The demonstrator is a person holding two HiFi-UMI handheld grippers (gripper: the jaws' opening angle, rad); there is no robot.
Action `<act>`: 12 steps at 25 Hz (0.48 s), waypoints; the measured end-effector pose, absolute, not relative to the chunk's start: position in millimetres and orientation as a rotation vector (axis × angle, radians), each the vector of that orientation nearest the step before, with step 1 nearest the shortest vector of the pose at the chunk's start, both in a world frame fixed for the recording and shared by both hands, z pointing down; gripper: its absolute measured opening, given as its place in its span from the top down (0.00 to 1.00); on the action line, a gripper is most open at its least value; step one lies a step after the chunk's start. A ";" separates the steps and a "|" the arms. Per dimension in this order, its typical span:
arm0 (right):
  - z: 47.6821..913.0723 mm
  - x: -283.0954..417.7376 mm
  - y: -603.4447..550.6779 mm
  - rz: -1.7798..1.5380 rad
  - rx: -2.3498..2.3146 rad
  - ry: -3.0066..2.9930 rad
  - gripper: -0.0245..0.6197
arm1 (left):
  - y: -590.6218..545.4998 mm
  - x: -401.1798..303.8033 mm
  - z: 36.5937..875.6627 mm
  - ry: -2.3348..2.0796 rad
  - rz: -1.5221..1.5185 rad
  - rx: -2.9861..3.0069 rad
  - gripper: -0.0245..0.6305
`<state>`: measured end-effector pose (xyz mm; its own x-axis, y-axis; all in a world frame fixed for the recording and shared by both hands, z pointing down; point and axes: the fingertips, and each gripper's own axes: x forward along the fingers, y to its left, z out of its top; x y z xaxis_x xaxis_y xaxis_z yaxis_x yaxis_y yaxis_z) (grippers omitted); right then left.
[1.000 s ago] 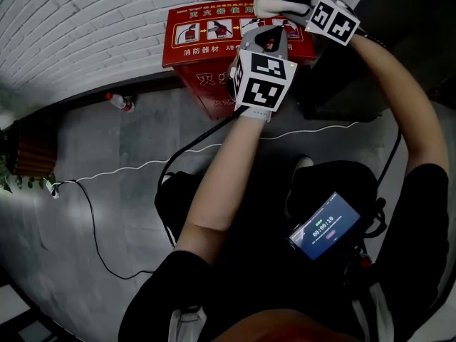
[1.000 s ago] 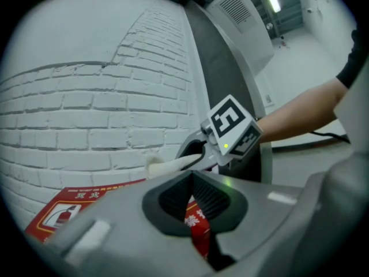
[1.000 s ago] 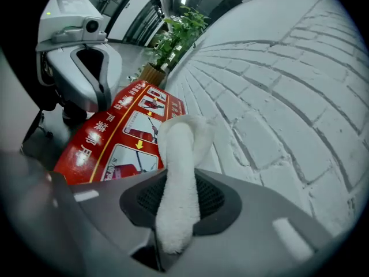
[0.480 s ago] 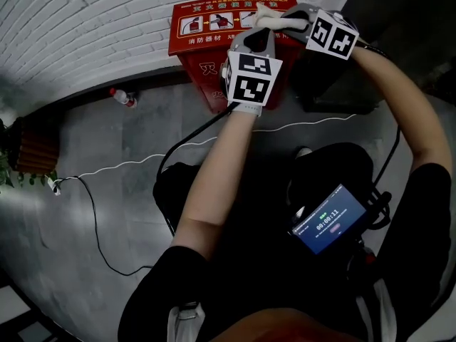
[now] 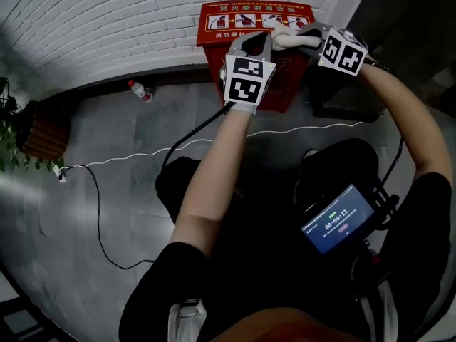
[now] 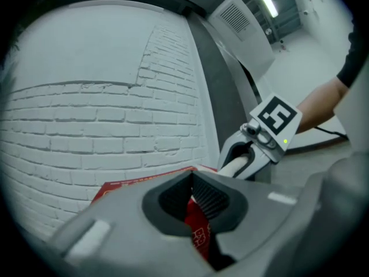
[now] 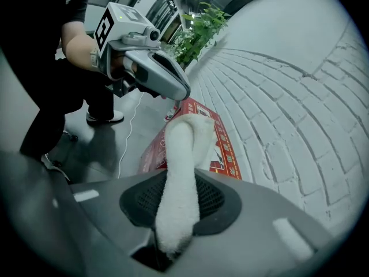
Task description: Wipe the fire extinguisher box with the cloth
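box: red box (image 5: 246, 14) on grey floor (image 5: 128, 141); back against white brick wall (image 5: 107, 27); picture strip on its top
cloth: white cloth (image 7: 183, 154), rolled; free end over the right side of the box top; whether it touches is not clear
right gripper: right gripper (image 7: 179, 196) jaws pinching the cloth, which sticks out past the tips; held at the box's right front edge
left gripper: left gripper (image 6: 192, 179) jaws pressed together at the tips, nothing in them; red of the box shows through the gap behind the pads; sits just left of the right gripper, over the box's front edge
floor: bottle (image 5: 140, 90) at the wall base, left of the box; white cable (image 5: 142, 164) runs across; plant (image 5: 8, 137) at far left
other: phone (image 5: 338, 218) with lit screen, below the right forearm
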<state>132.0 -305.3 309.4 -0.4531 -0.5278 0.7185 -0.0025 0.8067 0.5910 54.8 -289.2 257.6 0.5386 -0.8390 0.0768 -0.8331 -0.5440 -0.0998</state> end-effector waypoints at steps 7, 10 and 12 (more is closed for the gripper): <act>246.5 91.8 -285.3 -0.707 0.626 -2.119 0.81 | -258.2 10.9 228.2 1.491 -0.125 -2.645 0.96; 212.9 63.0 -287.8 -0.689 0.754 -2.272 0.80 | -254.6 -8.0 219.0 1.517 -0.060 -2.637 0.96; 203.5 43.5 -288.7 -0.670 0.833 -2.381 0.80 | -256.3 -21.5 225.0 1.538 -0.015 -2.620 0.96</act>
<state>43.5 -288.7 203.5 -0.6723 -0.6721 0.3102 -0.4118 0.6878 0.5978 -21.5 -256.3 225.0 0.4888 -0.8713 -0.0438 -0.8703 -0.4835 -0.0939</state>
